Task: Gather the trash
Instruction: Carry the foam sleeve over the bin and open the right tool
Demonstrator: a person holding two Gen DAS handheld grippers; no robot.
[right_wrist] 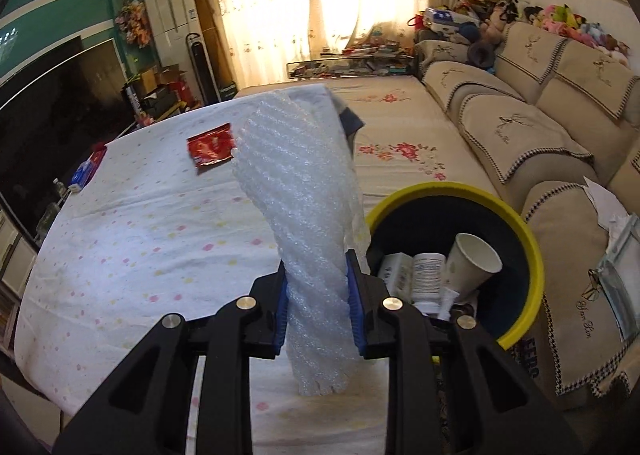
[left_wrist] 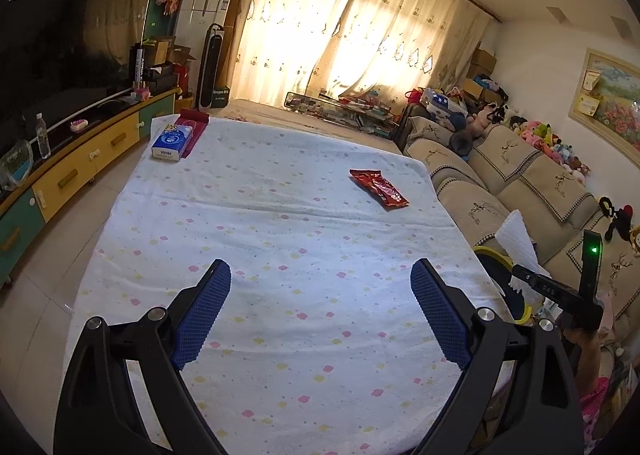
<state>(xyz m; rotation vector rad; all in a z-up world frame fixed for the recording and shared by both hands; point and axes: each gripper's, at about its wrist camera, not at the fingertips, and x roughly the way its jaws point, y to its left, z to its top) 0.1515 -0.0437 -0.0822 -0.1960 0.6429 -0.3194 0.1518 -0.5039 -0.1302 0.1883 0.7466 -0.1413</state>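
My right gripper (right_wrist: 318, 271) is shut on a sheet of clear bubble wrap (right_wrist: 296, 175), which stands up between the blue pads just left of the bin. The round bin has a yellow rim (right_wrist: 532, 247) and sits off the table's right edge; it holds a paper cup (right_wrist: 472, 259), a white bottle and some boxes. A red snack wrapper (left_wrist: 379, 188) lies flat on the far right of the flowered tablecloth (left_wrist: 280, 255). Low over the near part of the table, my left gripper (left_wrist: 320, 269) is open with nothing between its pads. In the left wrist view the held sheet (left_wrist: 516, 243) shows over the bin.
A blue tissue box (left_wrist: 173, 141) sits at the table's far left corner. A beige sofa (right_wrist: 560, 143) runs along the right, close behind the bin. A TV cabinet (left_wrist: 80, 171) lines the left wall. A cluttered glass table (left_wrist: 344, 107) stands by the curtains.
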